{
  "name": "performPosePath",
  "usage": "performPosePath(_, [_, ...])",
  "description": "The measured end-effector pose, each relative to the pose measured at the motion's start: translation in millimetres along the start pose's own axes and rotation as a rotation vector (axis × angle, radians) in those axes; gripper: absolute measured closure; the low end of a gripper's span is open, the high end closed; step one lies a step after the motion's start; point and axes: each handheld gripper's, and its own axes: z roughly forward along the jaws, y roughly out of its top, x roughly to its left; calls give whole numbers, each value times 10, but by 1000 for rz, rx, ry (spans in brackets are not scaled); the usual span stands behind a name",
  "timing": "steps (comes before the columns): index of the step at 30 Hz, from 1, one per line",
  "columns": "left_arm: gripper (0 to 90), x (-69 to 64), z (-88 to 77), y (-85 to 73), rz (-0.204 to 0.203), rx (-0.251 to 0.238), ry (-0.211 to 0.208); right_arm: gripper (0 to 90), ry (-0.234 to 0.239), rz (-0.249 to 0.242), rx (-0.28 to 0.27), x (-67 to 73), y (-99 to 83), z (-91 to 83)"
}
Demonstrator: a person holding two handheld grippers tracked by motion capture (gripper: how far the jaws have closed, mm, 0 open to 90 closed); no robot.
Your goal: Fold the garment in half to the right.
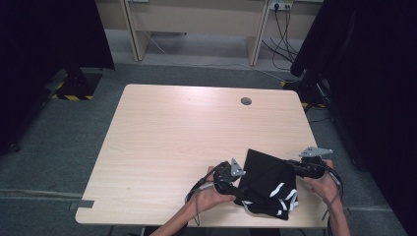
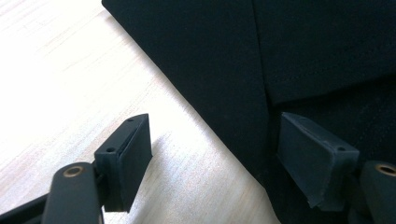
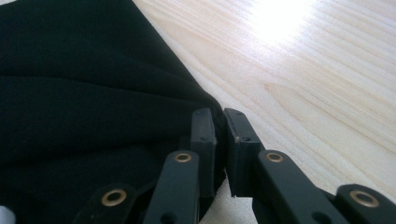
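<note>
A black garment with white stripes (image 1: 268, 177) lies crumpled at the near right of the light wooden table (image 1: 187, 132). My left gripper (image 1: 239, 189) sits at the garment's left edge. In the left gripper view it (image 2: 215, 123) is open, one jaw over bare wood (image 2: 70, 70) and the other over the black cloth (image 2: 280, 46), with the cloth's edge running between them. My right gripper (image 1: 291, 164) is at the garment's right side. In the right gripper view it (image 3: 219, 114) is shut, pinching the edge of the black fabric (image 3: 84, 93) beside the wood (image 3: 303, 70).
A round cable hole (image 1: 246, 101) sits near the table's far edge. Black curtains hang at the left (image 1: 44, 39) and right (image 1: 373, 73). A pale desk frame (image 1: 196, 19) with trailing cables stands beyond the table. The near edge lies just behind both hands.
</note>
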Motion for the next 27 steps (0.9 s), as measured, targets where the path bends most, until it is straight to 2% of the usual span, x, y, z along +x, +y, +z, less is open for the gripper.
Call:
performPosePath(3, [248,15,-26,-11,11,8,12,813,5,-12,3,-2,60,49])
performPosePath(7, [238,118,-90,-68,1,10,54,802,18,-19,-7,40,214,199])
performPosePath(9, [235,203,-123,-106,-20,12,65,786,13,-35,-4,88,338,302])
performPosePath(11, [217,285,-152,-146,-54,12,79,732,4,-63,-2,138,471,415])
performPosePath(12, [202,306,-164,-169,-58,5,86,677,-3,-72,1,157,534,462])
performPosePath(14, [193,328,-192,-205,-67,-7,76,554,-31,-61,6,198,633,478])
performPosePath(16, [174,334,-222,-233,-93,-36,72,512,-31,-31,-42,249,661,366])
performPosePath(17, [160,330,-235,-242,-107,-47,67,505,-31,-37,-57,280,653,282])
performPosePath(19, [147,307,-253,-247,-109,-50,52,498,-33,-58,-81,353,581,93])
performPosePath(22, [133,254,-275,-278,-92,-41,45,498,7,-62,-88,474,375,-135])
performPosePath(25, [130,239,-331,-311,-93,-54,46,492,27,-57,-91,581,136,-287])
performPosePath(27, [128,247,-364,-333,-96,-53,46,488,65,-31,-125,636,11,-372])
